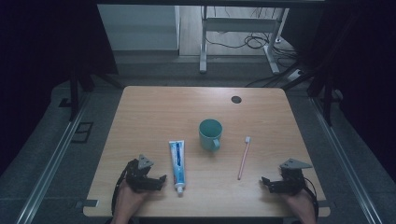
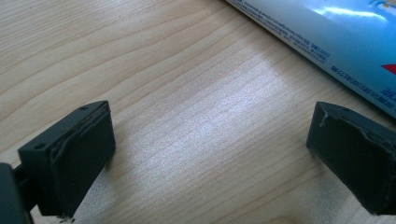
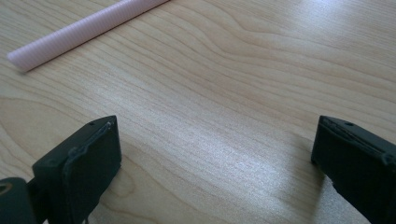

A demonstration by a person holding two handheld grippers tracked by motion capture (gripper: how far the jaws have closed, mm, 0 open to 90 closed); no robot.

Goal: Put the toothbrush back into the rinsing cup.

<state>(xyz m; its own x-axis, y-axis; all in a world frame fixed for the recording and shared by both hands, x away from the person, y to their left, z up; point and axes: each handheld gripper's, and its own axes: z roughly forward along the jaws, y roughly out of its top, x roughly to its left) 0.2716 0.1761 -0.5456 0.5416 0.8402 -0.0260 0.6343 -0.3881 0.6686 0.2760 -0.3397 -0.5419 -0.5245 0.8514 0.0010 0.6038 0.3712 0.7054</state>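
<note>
Nearest the high view's lens, two hands come in from the bottom edge, each holding a claw low over the near part of the bench (image 1: 140,107). The left claw (image 1: 154,182) sits near the front left corner with its jaws spread wide and nothing between them. In the left gripper view that claw (image 2: 205,154) frames bare wood, and the tube (image 2: 336,42) crosses the top right corner, just beyond the right-hand jaw and not touching it. The right claw (image 1: 271,184) rests near the front right corner, its jaws likewise wide apart and empty. In the right gripper view the claw (image 3: 215,163) has plain wood grain between its jaws, and the brush (image 3: 79,32) handle lies at the upper left, well clear of them.

On the bench, the tube (image 1: 177,164) of toothpaste lies flat, cap end toward the person, just right of the left claw. A teal cup (image 1: 210,134) stands upright near the middle, its handle turned toward the front. The pink brush (image 1: 243,158) lies right of the cup, head pointing away, its handle end near the right claw but apart from it. A dark round hole (image 1: 236,99) is set in the far side of the bench top.
</note>
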